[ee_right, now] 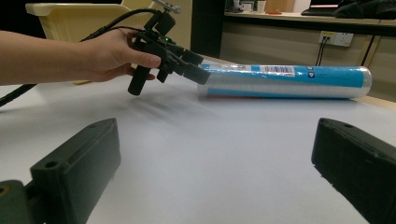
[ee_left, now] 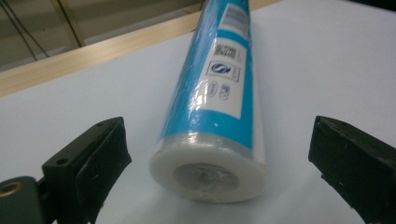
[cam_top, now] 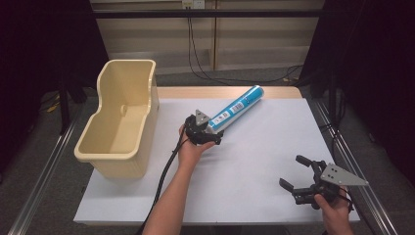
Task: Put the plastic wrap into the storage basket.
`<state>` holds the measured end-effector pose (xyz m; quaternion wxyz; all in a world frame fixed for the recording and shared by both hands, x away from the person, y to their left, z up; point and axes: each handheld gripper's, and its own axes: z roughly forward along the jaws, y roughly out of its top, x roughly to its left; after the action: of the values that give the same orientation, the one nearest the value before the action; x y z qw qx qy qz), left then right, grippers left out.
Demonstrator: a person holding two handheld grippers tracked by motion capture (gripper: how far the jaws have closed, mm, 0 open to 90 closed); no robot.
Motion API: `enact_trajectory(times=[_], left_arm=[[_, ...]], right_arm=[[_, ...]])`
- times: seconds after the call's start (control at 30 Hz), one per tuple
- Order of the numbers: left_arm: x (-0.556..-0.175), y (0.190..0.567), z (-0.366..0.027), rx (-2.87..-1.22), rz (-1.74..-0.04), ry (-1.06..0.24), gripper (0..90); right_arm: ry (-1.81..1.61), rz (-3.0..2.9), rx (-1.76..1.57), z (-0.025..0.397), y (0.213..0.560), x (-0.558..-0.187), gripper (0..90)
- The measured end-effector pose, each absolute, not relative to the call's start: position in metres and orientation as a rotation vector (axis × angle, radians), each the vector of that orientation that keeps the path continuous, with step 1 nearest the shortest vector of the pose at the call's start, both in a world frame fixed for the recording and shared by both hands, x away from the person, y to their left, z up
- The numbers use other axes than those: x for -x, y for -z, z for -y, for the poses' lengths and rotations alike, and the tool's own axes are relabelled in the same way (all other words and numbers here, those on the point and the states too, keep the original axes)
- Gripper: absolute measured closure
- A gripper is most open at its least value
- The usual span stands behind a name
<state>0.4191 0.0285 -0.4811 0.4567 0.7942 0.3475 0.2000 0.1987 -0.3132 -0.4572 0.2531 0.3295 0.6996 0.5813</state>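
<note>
A cream plastic bin [cam_top: 120,122] sits at the table's 9 o'clock edge, nothing visible inside. The left gripper [cam_top: 211,133], jaws spread, straddles the near end of a blue-and-white wrapped tube [cam_top: 236,108] lying toward 1 o'clock; its view shows the tube's white end cap [ee_left: 208,175] untouched between them. The right gripper [cam_top: 295,172] hovers spread at 4 o'clock, well apart.

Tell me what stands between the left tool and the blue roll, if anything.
Nothing visible. The left tool is open, its jaws straddling the near white end of the blue roll lying on the white table, with clear gaps either side. The right tool sits far off.
</note>
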Motion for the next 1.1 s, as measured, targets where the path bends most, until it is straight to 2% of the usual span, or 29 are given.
enact_trajectory(times=[0.1,0.13,0.33,0.4,0.5,0.57,1.1], left_arm=[[-0.421,0.482,-0.026,-1.966,-0.848,-0.494,6.5],[-0.423,0.482,-0.023,-1.974,-0.85,-0.5,11.9],[-0.429,0.48,-0.018,-2.007,-0.852,-0.476,18.6],[-0.432,0.479,-0.017,-2.006,-0.866,-0.467,24.1],[-0.433,0.479,-0.018,-2.006,-0.871,-0.459,25.1],[-0.435,0.48,-0.02,-2.008,-0.877,-0.455,30.7],[-0.417,0.472,-0.024,-2.073,-0.867,-0.43,32.3]], right_arm=[[-1.58,-1.902,-0.896,0.313,0.457,-0.199,0.8],[-1.582,-1.901,-0.897,0.313,0.457,-0.199,0.8],[-1.588,-1.899,-0.895,0.314,0.457,-0.199,0.8],[-1.583,-1.907,-0.892,0.314,0.457,-0.199,0.8],[-1.581,-1.91,-0.894,0.314,0.458,-0.199,0.8],[-1.582,-1.909,-0.89,0.314,0.458,-0.199,0.8],[-1.571,-1.932,-0.887,0.314,0.459,-0.198,0.8]])
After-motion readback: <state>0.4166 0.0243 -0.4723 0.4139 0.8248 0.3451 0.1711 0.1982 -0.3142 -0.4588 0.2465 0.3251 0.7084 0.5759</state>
